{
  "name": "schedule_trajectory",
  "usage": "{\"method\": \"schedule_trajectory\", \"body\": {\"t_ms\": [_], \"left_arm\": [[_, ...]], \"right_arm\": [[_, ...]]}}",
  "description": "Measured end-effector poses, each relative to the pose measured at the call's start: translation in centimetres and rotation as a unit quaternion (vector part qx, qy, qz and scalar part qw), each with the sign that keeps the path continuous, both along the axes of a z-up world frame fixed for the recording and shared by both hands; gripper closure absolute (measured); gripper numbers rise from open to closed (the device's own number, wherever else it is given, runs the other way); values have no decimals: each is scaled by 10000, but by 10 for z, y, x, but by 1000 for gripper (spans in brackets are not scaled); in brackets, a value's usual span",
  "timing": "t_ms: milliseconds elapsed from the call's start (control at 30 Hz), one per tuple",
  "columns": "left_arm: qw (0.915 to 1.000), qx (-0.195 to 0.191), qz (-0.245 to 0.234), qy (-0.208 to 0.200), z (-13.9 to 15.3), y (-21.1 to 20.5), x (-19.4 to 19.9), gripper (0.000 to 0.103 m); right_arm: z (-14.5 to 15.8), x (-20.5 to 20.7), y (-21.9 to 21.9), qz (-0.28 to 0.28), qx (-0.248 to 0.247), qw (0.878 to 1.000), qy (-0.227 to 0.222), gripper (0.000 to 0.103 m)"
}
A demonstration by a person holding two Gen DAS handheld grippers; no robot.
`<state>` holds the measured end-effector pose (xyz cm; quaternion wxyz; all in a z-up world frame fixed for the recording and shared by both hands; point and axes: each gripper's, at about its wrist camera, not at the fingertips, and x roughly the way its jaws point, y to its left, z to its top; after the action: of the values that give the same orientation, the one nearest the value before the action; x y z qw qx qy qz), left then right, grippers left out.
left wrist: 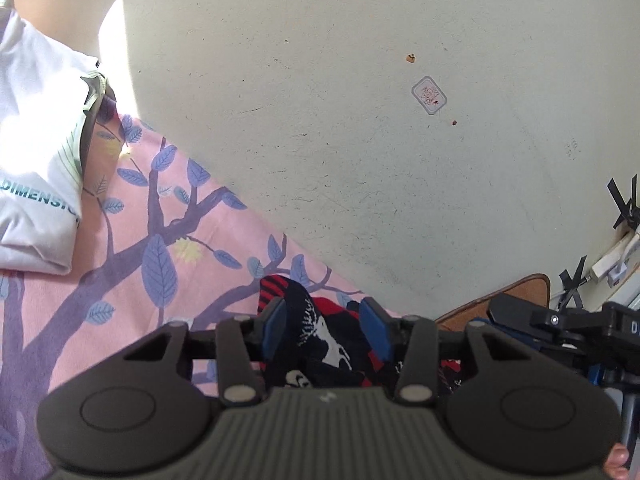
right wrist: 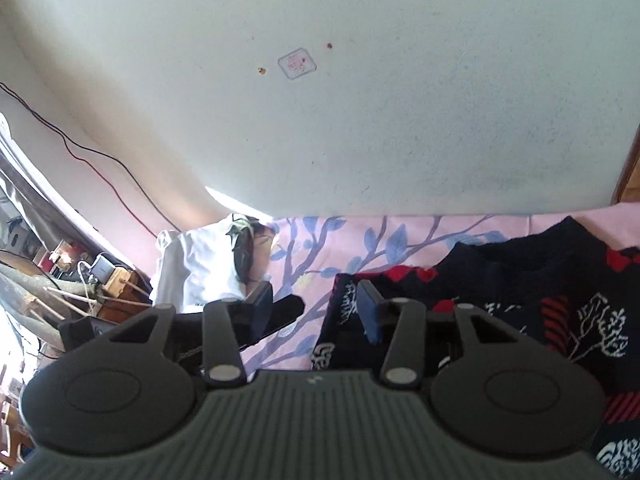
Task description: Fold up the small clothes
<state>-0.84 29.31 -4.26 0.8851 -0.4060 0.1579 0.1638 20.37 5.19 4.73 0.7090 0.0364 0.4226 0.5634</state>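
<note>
A black garment with red and white print lies bunched on the pink sheet with a blue tree print. My left gripper has this cloth filling the gap between its blue pads, and they press on it. In the right wrist view the same garment spreads to the right. My right gripper stands open at the garment's left edge, with its right pad over the cloth and only sheet in the gap. The right gripper also shows at the right of the left wrist view.
A folded white shirt with green lettering lies at the sheet's far left. A pale wall stands right behind the bed. Wires and clutter crowd the left side, and a brown wooden edge shows at the right.
</note>
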Motion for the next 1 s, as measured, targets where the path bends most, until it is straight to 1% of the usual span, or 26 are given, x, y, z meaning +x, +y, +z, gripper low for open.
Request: {"method": "schedule_trajectory", "body": {"t_ms": [100, 167, 233, 300, 333, 367, 400, 433, 467, 500, 533, 600, 633, 667, 733, 767, 800, 833, 867, 933, 1000], "left_arm": [[9997, 89, -239, -65, 1, -7, 6, 62], [9983, 206, -525, -119, 3, -16, 13, 62], [9954, 389, -866, -130, 5, -29, 20, 62], [9909, 609, -1198, -28, 5, -43, 29, 63], [9889, 709, -1302, 106, 5, -48, 34, 64], [9857, 849, -1401, 386, 1, -55, 41, 64], [9824, 978, -1425, 705, -4, -60, 48, 64], [9792, 1077, -1421, 973, -10, -62, 54, 71], [9767, 1278, -1363, 1060, -11, -66, 55, 73], [9758, 1315, -1374, 1084, -10, -67, 55, 73], [9760, 1304, -1374, 1077, -10, -66, 54, 73], [9764, 1275, -1390, 1051, -11, -65, 53, 73], [9769, 1255, -1388, 1036, -11, -64, 52, 72], [9775, 1222, -1394, 1002, -12, -63, 51, 72], [9789, 1171, -1396, 922, -11, -62, 48, 65], [9796, 1168, -1374, 883, -9, -62, 47, 63], [9802, 1184, -1342, 842, -8, -62, 46, 59], [9806, 1202, -1318, 810, -7, -62, 45, 56], [9808, 1214, -1305, 786, -6, -63, 45, 56], [9810, 1217, -1297, 779, -6, -63, 45, 56], [9811, 1223, -1284, 771, -6, -64, 45, 56]], "right_arm": [[-6, 10, -32, -376, -43, 9982, -455, 53], [-21, 15, -52, -567, -215, 9959, -678, 54], [-44, 19, -69, -606, -356, 9957, -596, 55], [-75, 24, -81, -728, -491, 9956, -339, 61], [-89, 27, -86, -815, -553, 9948, -272, 73], [-99, 23, -92, -1001, -302, 9938, -382, 87], [-105, 23, -96, -1068, -187, 9933, -404, 89], [-107, 27, -98, -1123, -110, 9933, -252, 90], [-107, 30, -101, -1169, -88, 9931, -60, 90], [-104, 32, -104, -1211, -88, 9926, 89, 90], [-100, 33, -111, -1230, -55, 9923, 148, 86], [-84, 28, -140, -1455, 226, 9891, -1, 80], [-77, 23, -160, -1644, 388, 9856, -96, 73], [-71, 21, -182, -1844, 485, 9815, -170, 70], [-65, 16, -233, -2364, 578, 9692, -371, 70], [-62, 12, -260, -2654, 602, 9610, -486, 69], [-61, 10, -288, -2958, 641, 9514, -569, 68], [-62, 7, -320, -3297, 726, 9397, -552, 63], [-65, 6, -347, -3634, 830, 9270, -419, 56], [-76, 4, -397, -4235, 1075, 8995, -63, 49], [-86, 5, -428, -4661, 1203, 8763, 193, 48]]}}
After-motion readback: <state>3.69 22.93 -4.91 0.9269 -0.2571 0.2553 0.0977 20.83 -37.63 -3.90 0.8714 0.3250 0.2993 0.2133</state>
